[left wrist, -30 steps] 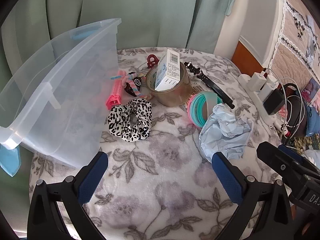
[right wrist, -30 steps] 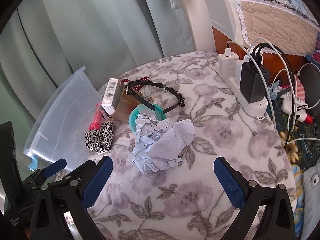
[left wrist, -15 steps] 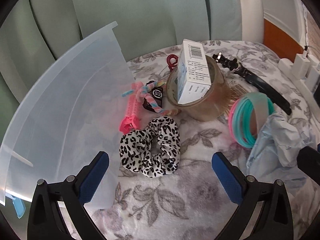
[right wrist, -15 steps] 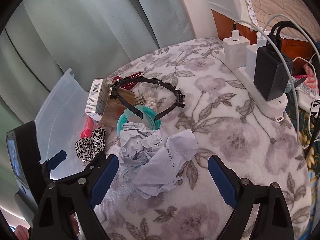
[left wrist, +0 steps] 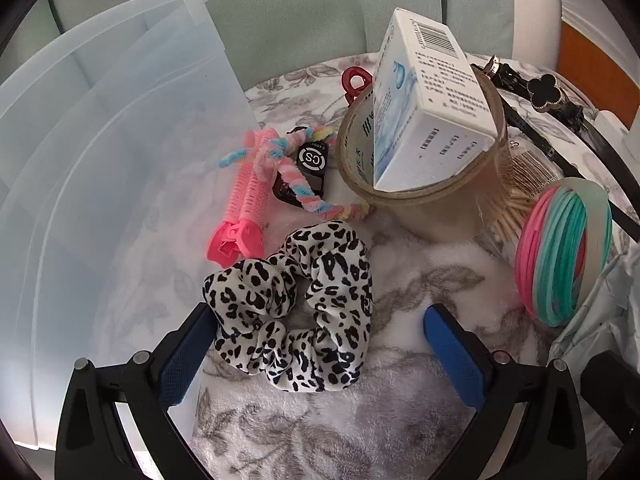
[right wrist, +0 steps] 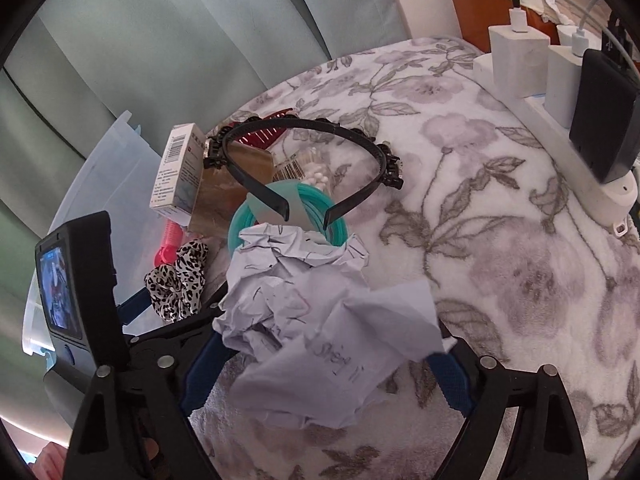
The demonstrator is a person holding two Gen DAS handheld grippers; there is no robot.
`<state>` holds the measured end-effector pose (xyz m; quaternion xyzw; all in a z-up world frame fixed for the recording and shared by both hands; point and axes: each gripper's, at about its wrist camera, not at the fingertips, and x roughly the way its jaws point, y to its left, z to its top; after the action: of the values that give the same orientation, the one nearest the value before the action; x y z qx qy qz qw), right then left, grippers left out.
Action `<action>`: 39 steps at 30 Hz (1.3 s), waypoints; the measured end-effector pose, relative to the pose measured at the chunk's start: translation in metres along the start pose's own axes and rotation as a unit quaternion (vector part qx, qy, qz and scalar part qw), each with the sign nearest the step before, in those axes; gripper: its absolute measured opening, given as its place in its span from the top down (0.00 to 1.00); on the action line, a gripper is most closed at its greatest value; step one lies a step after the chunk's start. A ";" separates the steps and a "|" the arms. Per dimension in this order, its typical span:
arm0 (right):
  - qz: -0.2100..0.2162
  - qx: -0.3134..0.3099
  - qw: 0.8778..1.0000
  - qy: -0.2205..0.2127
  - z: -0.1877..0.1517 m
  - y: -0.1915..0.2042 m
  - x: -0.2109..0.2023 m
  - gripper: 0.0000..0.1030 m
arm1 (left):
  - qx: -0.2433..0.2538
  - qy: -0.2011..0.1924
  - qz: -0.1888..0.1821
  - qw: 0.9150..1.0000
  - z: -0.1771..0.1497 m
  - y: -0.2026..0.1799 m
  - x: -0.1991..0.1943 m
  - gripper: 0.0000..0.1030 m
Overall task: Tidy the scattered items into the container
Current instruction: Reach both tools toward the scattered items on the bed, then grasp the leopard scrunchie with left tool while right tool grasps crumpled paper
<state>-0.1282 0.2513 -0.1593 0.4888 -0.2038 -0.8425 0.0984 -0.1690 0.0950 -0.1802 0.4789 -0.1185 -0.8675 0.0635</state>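
A black-and-white leopard scrunchie (left wrist: 292,308) lies on the floral blanket between the blue pads of my left gripper (left wrist: 318,356), which is open and low over it. A crumpled sheet of pale paper (right wrist: 320,320) sits between the fingers of my right gripper (right wrist: 328,372). Those jaws are closing, and the paper hides the pad tips. The translucent plastic container (left wrist: 100,160) stands tilted at the left, close to the scrunchie. It also shows at the left of the right wrist view as the container (right wrist: 100,168).
Behind the scrunchie lie a pink hair roller (left wrist: 248,208), a pastel twisted tie (left wrist: 296,184), a tape roll (left wrist: 424,200) holding a white box (left wrist: 432,96), and pink and teal bangles (left wrist: 560,256). A black headband (right wrist: 304,148) and a power strip (right wrist: 560,92) are at the right.
Both grippers came forward and down. The scrunchie now sits between the left fingers and the paper between the right fingers. The right jaws have narrowed slightly.
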 end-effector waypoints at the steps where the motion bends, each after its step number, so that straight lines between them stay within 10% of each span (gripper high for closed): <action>1: -0.004 0.001 1.000 0.002 0.000 0.000 0.002 0.13 | -0.003 0.001 -0.004 1.000 0.000 0.000 0.002 0.00; 24: -0.006 0.015 1.000 -0.015 -0.001 -0.002 0.003 0.27 | -0.061 0.007 -0.067 0.996 0.016 0.019 0.037 0.01; 34: 0.003 -0.011 1.000 -0.022 -0.013 0.015 -0.009 0.49 | -0.054 -0.015 -0.042 0.998 0.019 0.025 0.032 0.60; 39: 0.009 -0.005 1.000 -0.022 -0.021 0.016 -0.014 0.50 | -0.062 -0.013 -0.048 0.997 0.013 0.036 0.029 0.72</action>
<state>-0.1038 0.2367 -0.1504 0.4683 -0.2062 -0.8529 0.1035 -0.1960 0.0560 -0.1878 0.4680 -0.0425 -0.8814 0.0493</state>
